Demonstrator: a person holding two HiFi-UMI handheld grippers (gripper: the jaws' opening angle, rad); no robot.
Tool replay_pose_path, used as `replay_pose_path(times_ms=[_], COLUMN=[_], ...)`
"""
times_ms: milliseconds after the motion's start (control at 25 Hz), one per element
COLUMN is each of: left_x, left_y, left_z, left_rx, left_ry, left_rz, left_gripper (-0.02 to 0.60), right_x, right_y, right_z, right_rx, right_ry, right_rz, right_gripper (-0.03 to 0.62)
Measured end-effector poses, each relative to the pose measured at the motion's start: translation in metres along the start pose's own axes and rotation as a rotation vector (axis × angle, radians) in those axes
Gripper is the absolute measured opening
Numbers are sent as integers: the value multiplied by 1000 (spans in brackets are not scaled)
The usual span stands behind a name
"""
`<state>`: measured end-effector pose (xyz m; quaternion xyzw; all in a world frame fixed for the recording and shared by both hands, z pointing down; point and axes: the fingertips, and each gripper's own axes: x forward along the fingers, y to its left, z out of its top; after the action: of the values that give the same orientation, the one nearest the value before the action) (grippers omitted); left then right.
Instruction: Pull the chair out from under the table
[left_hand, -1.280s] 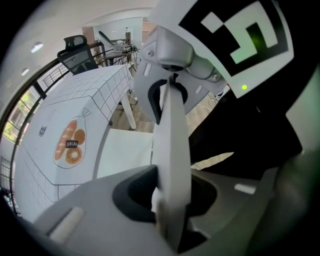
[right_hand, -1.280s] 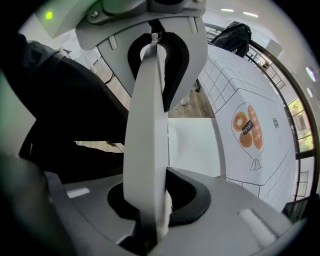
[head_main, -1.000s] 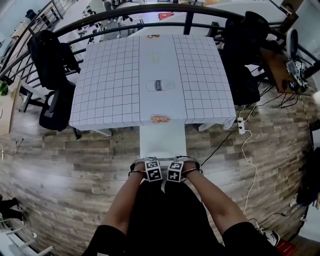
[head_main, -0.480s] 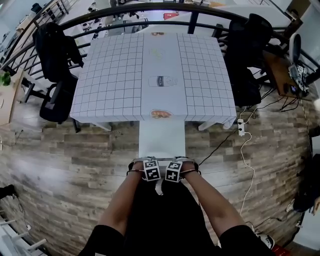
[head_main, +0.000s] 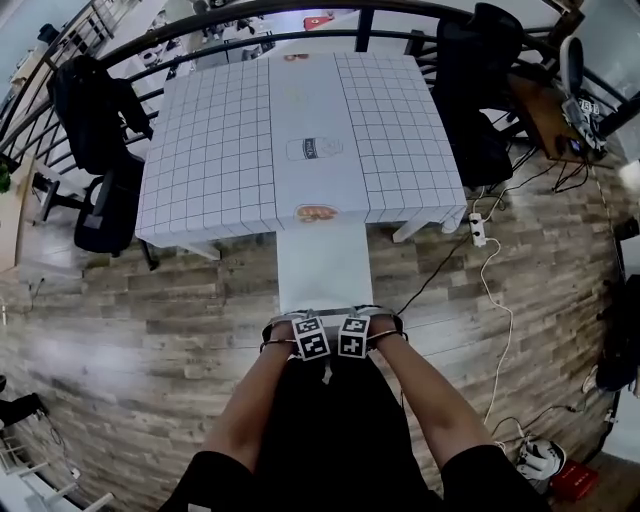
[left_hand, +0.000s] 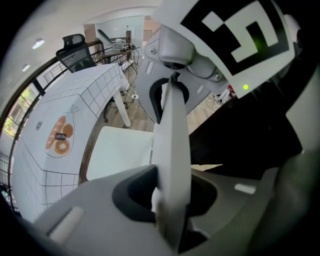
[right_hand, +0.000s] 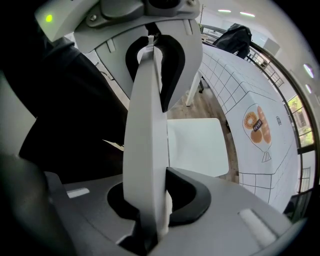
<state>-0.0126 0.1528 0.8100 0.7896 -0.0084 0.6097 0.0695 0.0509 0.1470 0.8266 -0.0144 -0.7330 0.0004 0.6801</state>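
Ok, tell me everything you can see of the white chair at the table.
The white chair looks like smooth plastic: a flat rectangular seat and a thin backrest. It stands on the wood-plank floor, its seat mostly clear of the grid-patterned white table, with the far edge at the table's near edge. The left gripper and right gripper clamp the backrest's top edge side by side. Its legs are hidden.
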Motion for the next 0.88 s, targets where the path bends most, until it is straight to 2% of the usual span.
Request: replay_pose_path(times_ms=[480, 680, 880], left_x=[-2, -6, 4], left_y=[-48, -66, -74], left_z=[1, -2, -3], left_rx=[-23, 12, 4], left_ry=[-20, -12, -21], left_rz=[4, -6, -11], left_gripper=[89, 89, 89], right_x=[-5, -9, 0], right_y=[45, 62, 71], right_z=[-2, 0, -4], right_rx=[-34, -27, -28], right_ry=[19, 17, 11], right_rz=[12, 4, 9], right_gripper=[75, 75, 75])
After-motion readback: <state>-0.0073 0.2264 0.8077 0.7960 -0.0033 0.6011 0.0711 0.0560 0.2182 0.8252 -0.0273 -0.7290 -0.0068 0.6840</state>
